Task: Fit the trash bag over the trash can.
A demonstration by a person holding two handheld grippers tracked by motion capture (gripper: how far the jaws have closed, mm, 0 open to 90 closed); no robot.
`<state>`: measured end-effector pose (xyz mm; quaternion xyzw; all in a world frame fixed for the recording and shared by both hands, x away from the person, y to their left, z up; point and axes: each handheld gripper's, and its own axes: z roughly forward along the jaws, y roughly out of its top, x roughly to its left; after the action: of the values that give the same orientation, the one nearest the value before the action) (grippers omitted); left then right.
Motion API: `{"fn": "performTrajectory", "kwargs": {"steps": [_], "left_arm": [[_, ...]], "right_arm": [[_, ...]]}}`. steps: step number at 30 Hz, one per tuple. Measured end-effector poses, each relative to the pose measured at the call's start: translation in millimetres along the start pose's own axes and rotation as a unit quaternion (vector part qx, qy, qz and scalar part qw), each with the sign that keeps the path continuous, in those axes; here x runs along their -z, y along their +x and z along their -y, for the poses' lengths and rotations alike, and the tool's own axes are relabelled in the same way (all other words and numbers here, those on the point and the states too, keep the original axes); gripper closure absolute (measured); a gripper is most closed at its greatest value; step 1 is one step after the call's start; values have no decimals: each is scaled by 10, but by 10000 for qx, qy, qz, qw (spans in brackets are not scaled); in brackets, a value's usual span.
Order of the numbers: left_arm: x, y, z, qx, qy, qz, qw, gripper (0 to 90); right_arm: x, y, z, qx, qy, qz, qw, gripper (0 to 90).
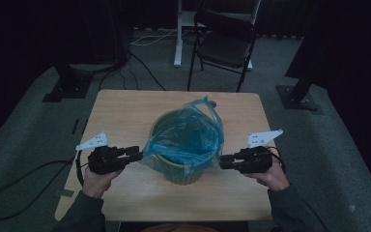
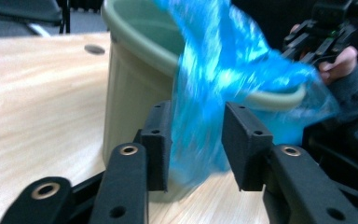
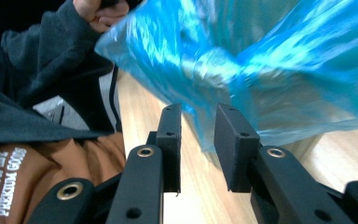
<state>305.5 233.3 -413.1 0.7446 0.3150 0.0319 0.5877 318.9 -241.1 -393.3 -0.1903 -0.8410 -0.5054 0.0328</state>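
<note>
An olive-green round bin stands in the middle of the wooden table, lined with a crinkled blue plastic bag that spills over its rim. My left gripper is at the bag's left edge. In the left gripper view its jaws stand apart, with blue bag hanging loosely between them in front of the bin. My right gripper is at the bag's right edge. Its jaws are parted, with a fold of the bag reaching into the gap.
A black folding chair stands behind the table beside a white stand leg. Black stand bases and cables lie on the grey carpet. Bare tabletop lies to both sides of the bin.
</note>
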Motion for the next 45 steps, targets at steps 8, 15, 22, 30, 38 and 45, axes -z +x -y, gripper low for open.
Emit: {"fn": "performTrajectory", "kwargs": {"steps": [8,15,22,30,38,45], "left_arm": [[-69,36,-274,-49,-71,32,10000,575],[-314,62,-472,-107,98,70,9999,554],[-580,86,-596,-252,424,30,9988,536],[-661,84,-629,-284,542,-269,9978,811],[-627,199,-715,-278,330,-719,9965,877],[-638,342,-704,-115,274,-992,9946,867]], "right_arm": [[111,-70,-16,-176,-304,287,9990,706],[59,-113,-56,-215,-382,598,9972,703],[45,-104,-120,-138,-482,680,9964,703],[46,-107,-125,-116,-486,749,9959,704],[52,-123,-169,-97,-491,869,9950,708],[27,-185,-262,-89,-541,999,9935,713]]}}
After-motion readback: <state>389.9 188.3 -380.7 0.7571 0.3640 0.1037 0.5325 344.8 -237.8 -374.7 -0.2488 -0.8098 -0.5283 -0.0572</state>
